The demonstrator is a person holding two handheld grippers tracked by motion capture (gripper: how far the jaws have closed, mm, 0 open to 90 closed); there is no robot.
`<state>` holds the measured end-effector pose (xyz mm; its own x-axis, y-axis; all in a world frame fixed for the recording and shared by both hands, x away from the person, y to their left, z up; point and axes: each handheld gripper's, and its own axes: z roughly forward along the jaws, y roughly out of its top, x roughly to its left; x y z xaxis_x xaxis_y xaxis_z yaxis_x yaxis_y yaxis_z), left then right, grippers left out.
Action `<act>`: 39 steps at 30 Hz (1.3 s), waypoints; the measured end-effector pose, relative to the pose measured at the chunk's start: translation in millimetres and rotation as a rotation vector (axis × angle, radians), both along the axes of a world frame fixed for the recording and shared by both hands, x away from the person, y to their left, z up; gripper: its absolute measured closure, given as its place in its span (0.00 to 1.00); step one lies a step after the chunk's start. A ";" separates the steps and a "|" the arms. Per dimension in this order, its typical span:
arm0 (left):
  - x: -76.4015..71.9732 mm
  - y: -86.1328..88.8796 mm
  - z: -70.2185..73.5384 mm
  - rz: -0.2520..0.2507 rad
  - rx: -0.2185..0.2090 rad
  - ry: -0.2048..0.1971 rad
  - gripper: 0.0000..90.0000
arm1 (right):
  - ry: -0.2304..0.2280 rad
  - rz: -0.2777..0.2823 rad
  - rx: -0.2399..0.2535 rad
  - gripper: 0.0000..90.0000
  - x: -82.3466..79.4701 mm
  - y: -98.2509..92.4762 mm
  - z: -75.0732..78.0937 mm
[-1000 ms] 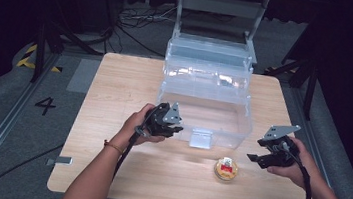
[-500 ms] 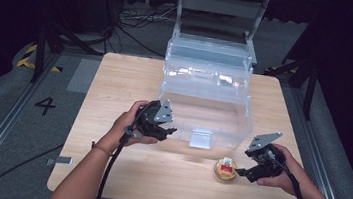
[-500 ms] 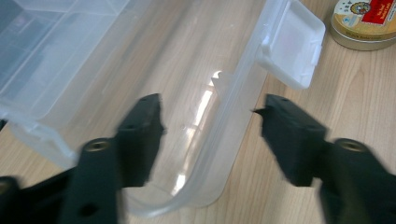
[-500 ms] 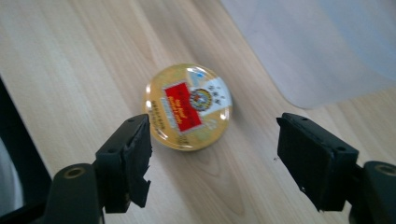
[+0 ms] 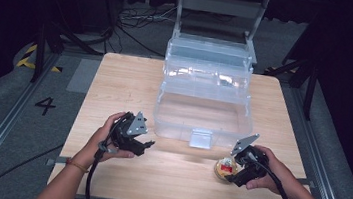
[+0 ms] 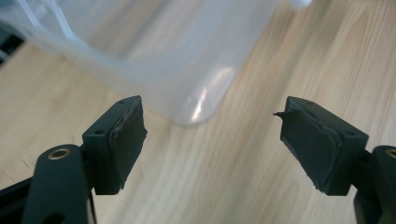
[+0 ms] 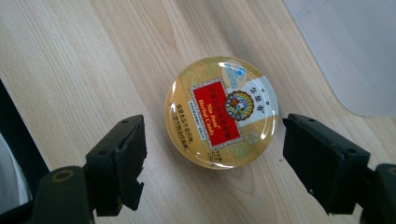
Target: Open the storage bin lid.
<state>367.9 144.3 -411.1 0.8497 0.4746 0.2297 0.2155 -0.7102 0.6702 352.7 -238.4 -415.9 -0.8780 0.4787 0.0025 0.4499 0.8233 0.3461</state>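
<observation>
Right gripper (image 7: 212, 144) sits over the round gold candy tin with a red label (image 7: 222, 112), jaws apart and just been opening, tin lying flat between them on the light wooden table (image 5: 131, 84), pads clear of it. In the high view the tin (image 5: 225, 169) is near the table's near-right edge, just near of the clear plastic storage box (image 5: 203, 107). Left gripper (image 6: 212, 140) is at the box's near-left corner, jaws apart and just been opening, nothing between the 2 pads (image 6: 126, 140).
</observation>
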 end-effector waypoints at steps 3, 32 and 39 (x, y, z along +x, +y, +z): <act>-2.8 11.2 -20.7 0.014 0.035 0.047 0.25 | 0.016 0.002 -0.030 0.23 3.0 4.4 -3.9; 3.0 42.9 -69.9 0.117 -0.103 0.211 0.20 | 0.029 0.057 -0.212 0.22 22.1 31.4 -33.0; 3.6 44.5 -73.0 0.113 -0.129 0.205 0.18 | 0.036 0.074 -0.211 0.23 24.0 28.5 -33.6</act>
<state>371.5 188.8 -484.1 0.8120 0.5836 -0.0101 0.4292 -0.5853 0.6879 376.7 -209.9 -449.5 -0.9120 0.4059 -0.0588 0.3943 0.9072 0.1469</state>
